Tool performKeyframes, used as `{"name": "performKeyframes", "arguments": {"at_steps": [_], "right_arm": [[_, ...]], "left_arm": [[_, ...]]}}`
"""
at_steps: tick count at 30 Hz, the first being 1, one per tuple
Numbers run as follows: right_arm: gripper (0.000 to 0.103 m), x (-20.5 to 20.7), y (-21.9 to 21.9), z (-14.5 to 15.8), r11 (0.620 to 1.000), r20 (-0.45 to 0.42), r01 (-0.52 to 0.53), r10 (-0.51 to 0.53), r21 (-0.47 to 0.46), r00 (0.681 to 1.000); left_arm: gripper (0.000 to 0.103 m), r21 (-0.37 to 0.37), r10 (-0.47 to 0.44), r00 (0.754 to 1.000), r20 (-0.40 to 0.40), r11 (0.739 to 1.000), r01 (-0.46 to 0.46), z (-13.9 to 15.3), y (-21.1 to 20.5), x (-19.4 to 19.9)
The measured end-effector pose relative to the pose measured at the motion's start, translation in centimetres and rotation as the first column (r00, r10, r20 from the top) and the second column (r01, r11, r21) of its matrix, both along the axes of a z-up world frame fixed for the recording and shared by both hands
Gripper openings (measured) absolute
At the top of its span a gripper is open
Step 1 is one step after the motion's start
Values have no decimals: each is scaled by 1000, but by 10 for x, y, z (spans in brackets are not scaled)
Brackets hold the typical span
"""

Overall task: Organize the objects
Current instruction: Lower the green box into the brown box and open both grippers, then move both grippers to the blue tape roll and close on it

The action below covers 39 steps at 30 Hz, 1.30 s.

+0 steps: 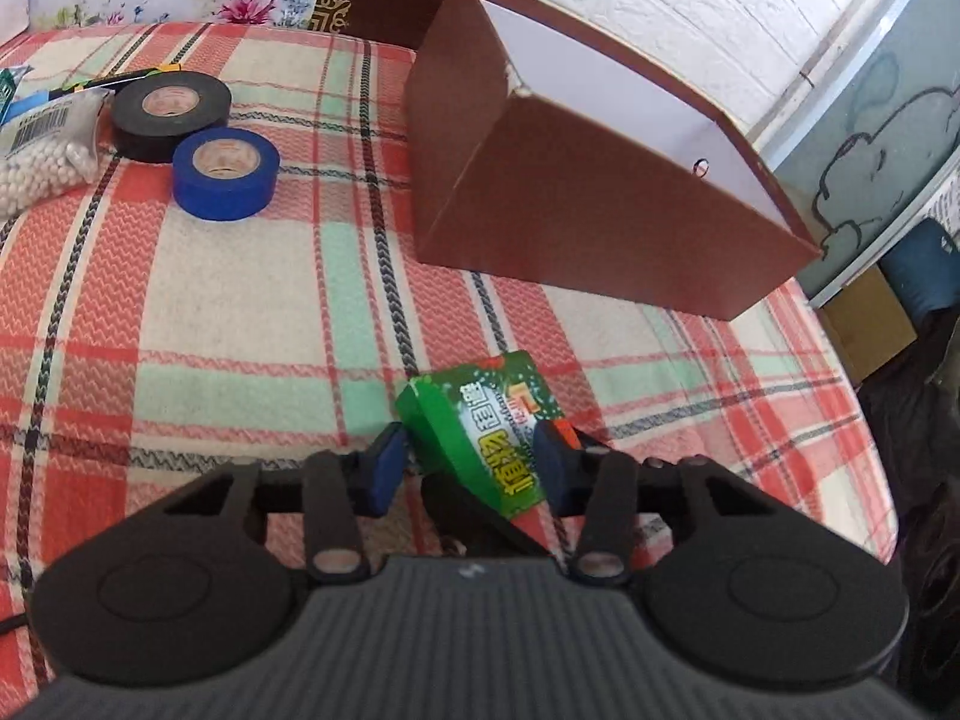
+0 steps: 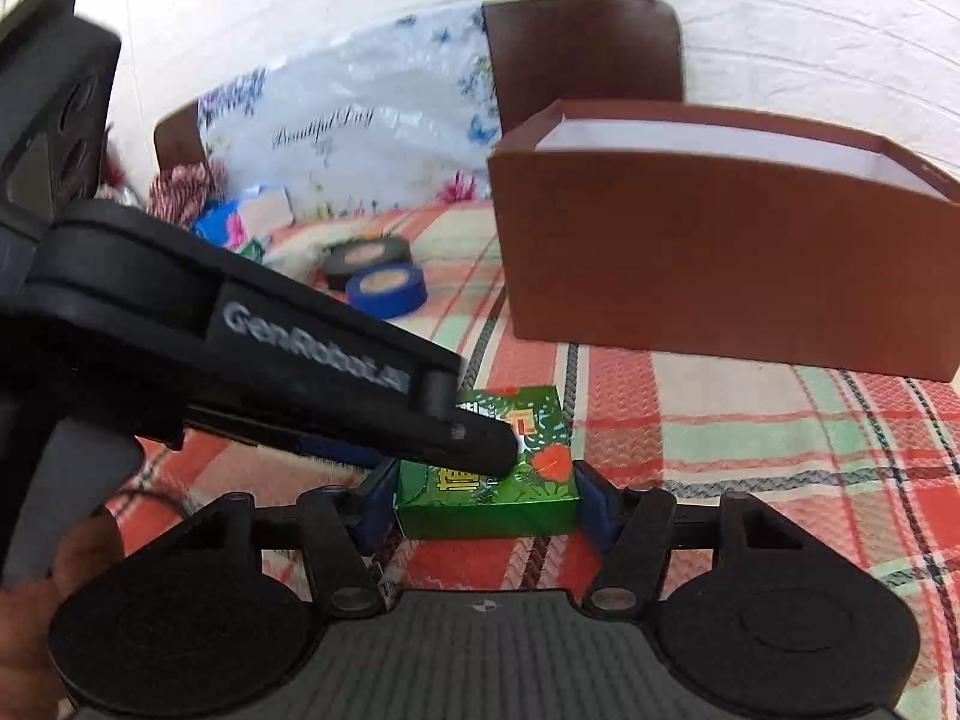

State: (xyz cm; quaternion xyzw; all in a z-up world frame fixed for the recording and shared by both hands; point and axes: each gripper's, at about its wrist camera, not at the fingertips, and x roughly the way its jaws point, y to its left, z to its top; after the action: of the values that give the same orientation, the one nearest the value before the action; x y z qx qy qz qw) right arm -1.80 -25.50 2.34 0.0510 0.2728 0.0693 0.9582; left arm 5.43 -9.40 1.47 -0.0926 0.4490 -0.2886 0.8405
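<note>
A small green box (image 1: 480, 426) with yellow print sits between the blue pads of my left gripper (image 1: 471, 462), tilted, over the plaid cloth. The same green box (image 2: 498, 492) lies between the pads of my right gripper (image 2: 486, 504), which closes on its two sides. The left gripper's black body (image 2: 270, 372) crosses the right wrist view and reaches the box from the left. A brown open box (image 1: 570, 192) with a white inside stands behind; it also shows in the right wrist view (image 2: 720, 252).
A black tape roll (image 1: 171, 114) and a blue tape roll (image 1: 225, 171) lie at the far left, beside a bag of white beads (image 1: 45, 156). A floral plastic bag (image 2: 336, 138) and a brown chair back (image 2: 582, 54) stand behind. The table edge (image 1: 864, 420) drops off at right.
</note>
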Motion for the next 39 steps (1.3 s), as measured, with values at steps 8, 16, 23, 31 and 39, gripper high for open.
{"name": "performKeyframes", "arguments": {"at_steps": [8, 16, 23, 31, 39], "right_arm": [[61, -17, -5, 48, 984, 409, 141, -86, -107, 908], [90, 62, -55, 60, 935, 412, 334, -258, -123, 874], [83, 16, -66, 47, 916, 454, 390, -311, -91, 835], [63, 8, 16, 18, 989, 258, 5, 34, -150, 965], [55, 74, 74, 20, 965, 92, -181, 201, -190, 975]], "left_arm": [[47, -53, -73, 957, 282, 994, 92, 88, -27, 3], [74, 81, -95, 923, 372, 994, 70, 105, -103, 61], [81, 55, -115, 919, 378, 993, 101, 94, -81, 40], [80, 96, 52, 920, 388, 991, -97, 57, 36, 1], [79, 228, 443, 805, 395, 801, -553, -22, 178, 15]]}}
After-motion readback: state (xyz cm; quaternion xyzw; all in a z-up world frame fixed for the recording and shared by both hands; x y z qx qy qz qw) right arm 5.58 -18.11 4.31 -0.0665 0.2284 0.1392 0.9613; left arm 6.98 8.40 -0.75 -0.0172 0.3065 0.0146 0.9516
